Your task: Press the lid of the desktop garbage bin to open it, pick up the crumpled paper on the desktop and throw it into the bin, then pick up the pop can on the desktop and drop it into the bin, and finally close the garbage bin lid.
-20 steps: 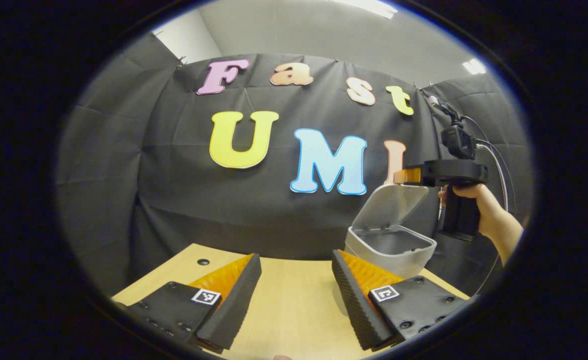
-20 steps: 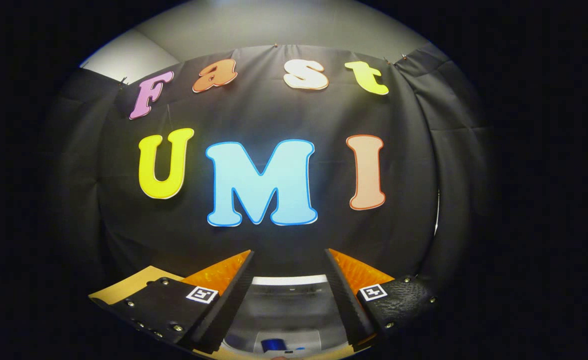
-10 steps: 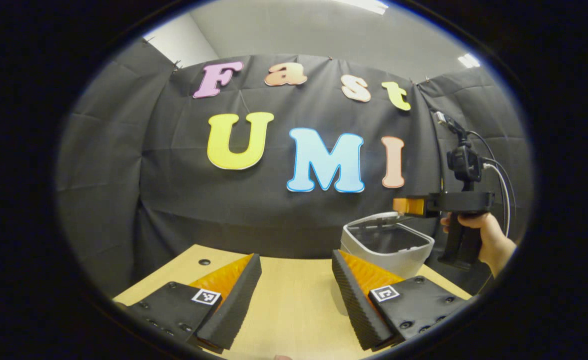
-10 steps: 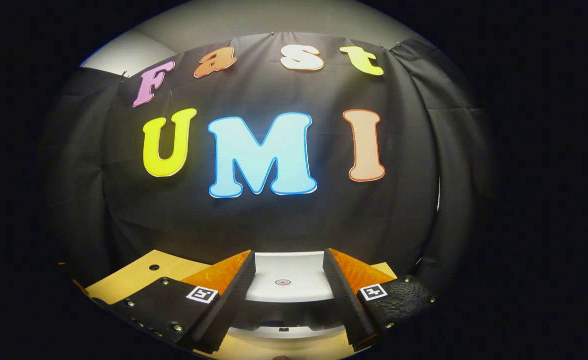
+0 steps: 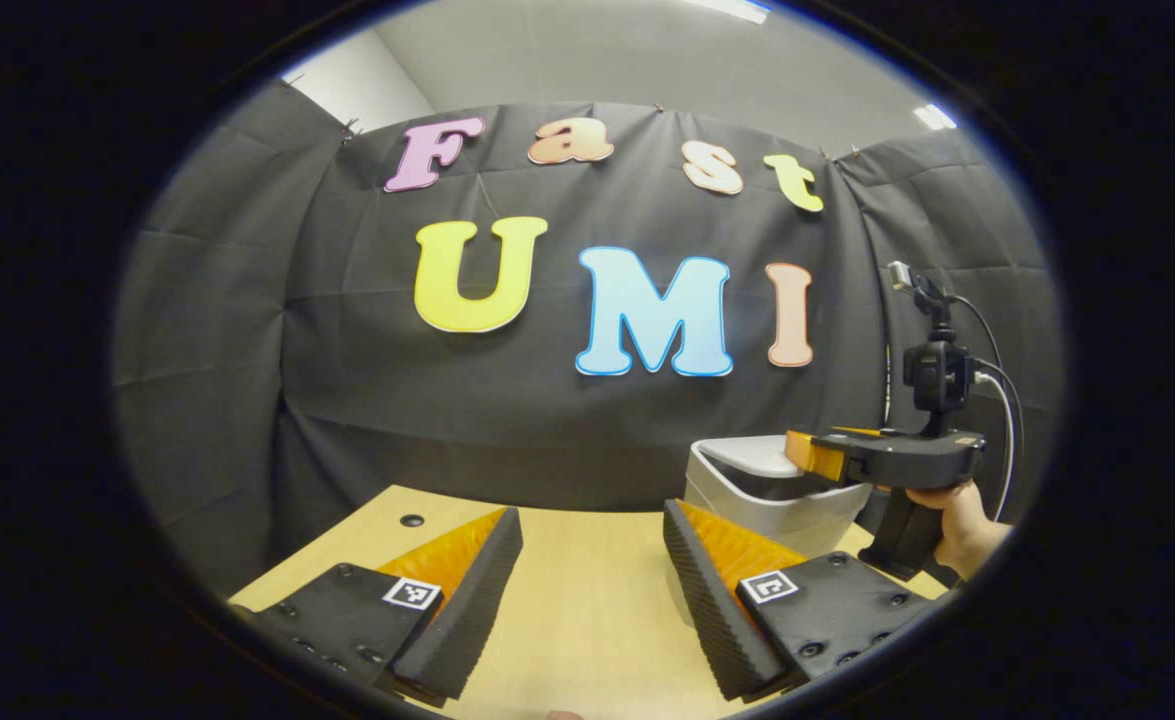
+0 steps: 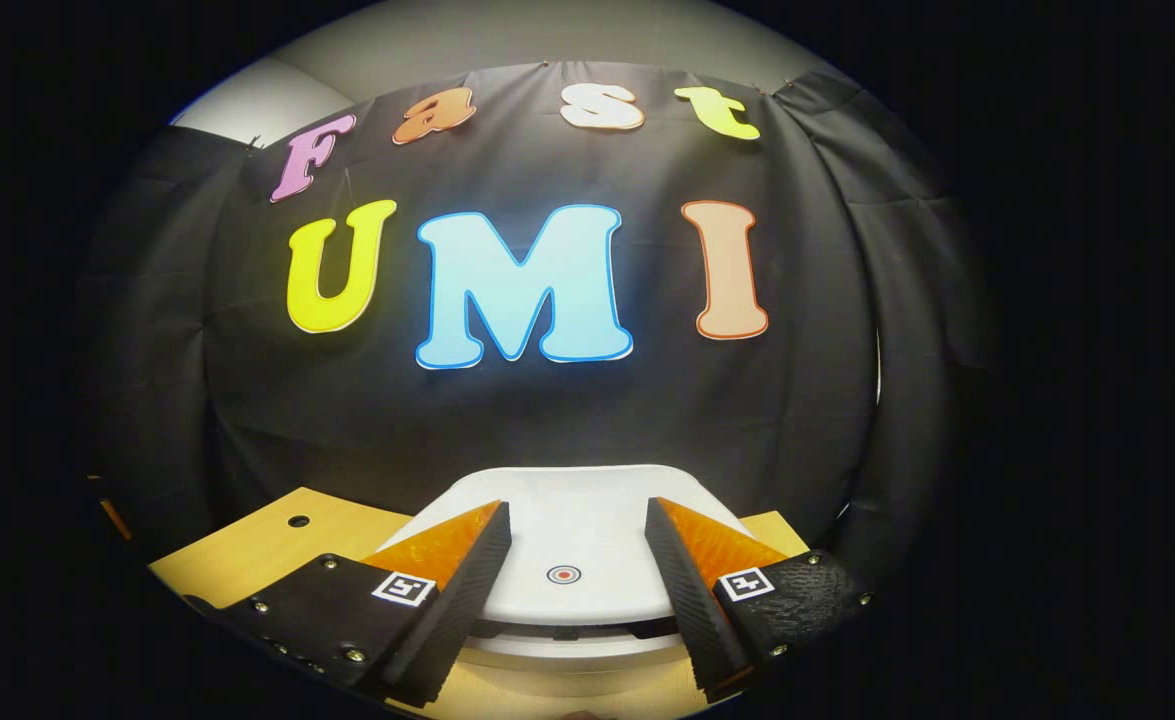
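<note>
The right gripper (image 6: 577, 520), jaws apart, sits on the bin's lid (image 6: 567, 500) (bin (image 5: 747, 495) at the desk's (image 5: 587, 600) far right corner); the left gripper (image 5: 592, 530) is open too.

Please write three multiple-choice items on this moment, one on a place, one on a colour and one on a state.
1. Where is the right gripper?
A. Over the bin lid
B. Flat on the table, far from the bin
C. Behind the wall cloth

2. What colour is the garbage bin?
A. Red
B. Pale grey-white
C. Green

3. How do the jaws of the left gripper stand?
A. Shut on a can
B. Shut on paper
C. Open, with nothing between them

Answers:
1. A: in the right gripper view the lid, with its round mark, lies between and just beyond the gripper's two fingers.
2. B: in the left gripper view its body and lid are both pale grey-white.
3. C: in the left gripper view bare wooden table shows in the wide gap between its fingers.
</note>
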Motion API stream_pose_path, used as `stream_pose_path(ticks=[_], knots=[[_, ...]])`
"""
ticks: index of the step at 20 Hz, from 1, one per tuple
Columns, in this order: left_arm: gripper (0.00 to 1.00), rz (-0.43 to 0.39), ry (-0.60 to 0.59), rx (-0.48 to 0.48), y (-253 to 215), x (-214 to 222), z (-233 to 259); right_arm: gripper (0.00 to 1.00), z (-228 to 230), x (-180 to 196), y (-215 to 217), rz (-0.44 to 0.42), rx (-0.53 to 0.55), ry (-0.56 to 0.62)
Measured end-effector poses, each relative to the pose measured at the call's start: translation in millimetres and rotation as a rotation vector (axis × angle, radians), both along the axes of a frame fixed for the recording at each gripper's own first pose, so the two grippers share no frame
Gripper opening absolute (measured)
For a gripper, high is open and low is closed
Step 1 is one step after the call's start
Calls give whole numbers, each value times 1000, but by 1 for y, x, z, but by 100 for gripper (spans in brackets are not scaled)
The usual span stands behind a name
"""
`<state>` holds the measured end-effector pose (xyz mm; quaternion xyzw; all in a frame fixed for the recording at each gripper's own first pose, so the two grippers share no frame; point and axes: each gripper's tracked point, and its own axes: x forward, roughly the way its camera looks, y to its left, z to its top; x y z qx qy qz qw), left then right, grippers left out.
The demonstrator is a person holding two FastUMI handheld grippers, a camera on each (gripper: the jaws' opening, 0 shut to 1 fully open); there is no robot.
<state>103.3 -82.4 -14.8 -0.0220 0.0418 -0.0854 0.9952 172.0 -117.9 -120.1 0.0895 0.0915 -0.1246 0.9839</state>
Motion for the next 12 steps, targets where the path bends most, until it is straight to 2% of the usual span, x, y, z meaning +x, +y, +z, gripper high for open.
stream_pose_path(ticks=[3, 4, 5, 8, 11, 12], knots=[[93, 5, 1, 5, 1, 1, -1, 89, -2, 1, -3, -16, -30, -31], [93, 4, 1, 6, 1, 1, -1, 100, -4, 2, -2, -14, -37, -37], [93, 4, 2, 6, 0, 1, -1, 97, -5, 1, -1, -14, -37, -34], [96, 4, 1, 9, -2, 2, -2, 97, -16, 2, 0, -5, -33, -12], [93, 3, 3, 7, -4, 2, -4, 100, -16, 3, 1, -1, -61, -24], [96, 4, 5, 7, -4, 3, -4, 98, -16, 2, 0, 1, -58, -32]])
